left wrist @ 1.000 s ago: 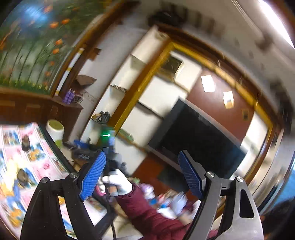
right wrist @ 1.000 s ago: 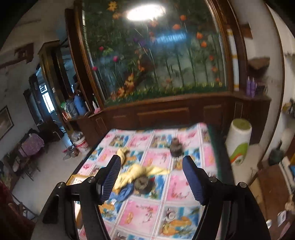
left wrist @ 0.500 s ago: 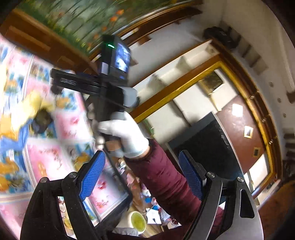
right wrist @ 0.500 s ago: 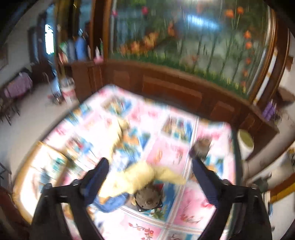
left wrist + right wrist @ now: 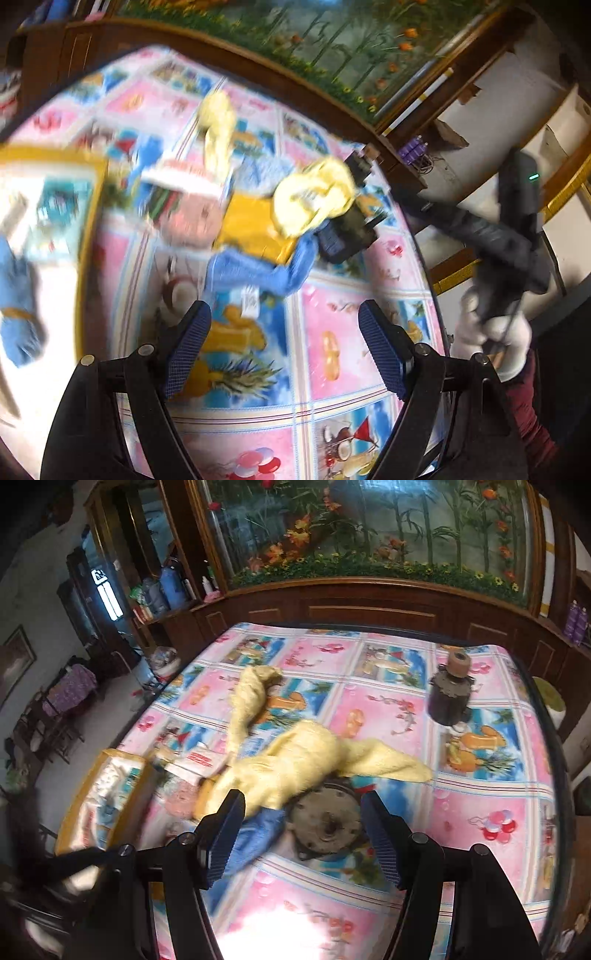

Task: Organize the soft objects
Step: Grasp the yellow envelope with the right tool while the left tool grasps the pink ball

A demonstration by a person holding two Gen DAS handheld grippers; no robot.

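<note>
Ahead, bare tablecloth [image 5: 480,812] beside yellow cloth [image 5: 295,760]

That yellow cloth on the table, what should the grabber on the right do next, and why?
Probably lower the right gripper onto the yellow cloth and close. It is open, holds nothing, and hangs just above the cloth, which is draped over a round metal part.

table [image 5: 480,812]: cartoon-print cloth | on it: yellow towels [image 5: 295,760], blue cloth [image 5: 258,269], motor [image 5: 327,825], tray [image 5: 85,794]
</note>
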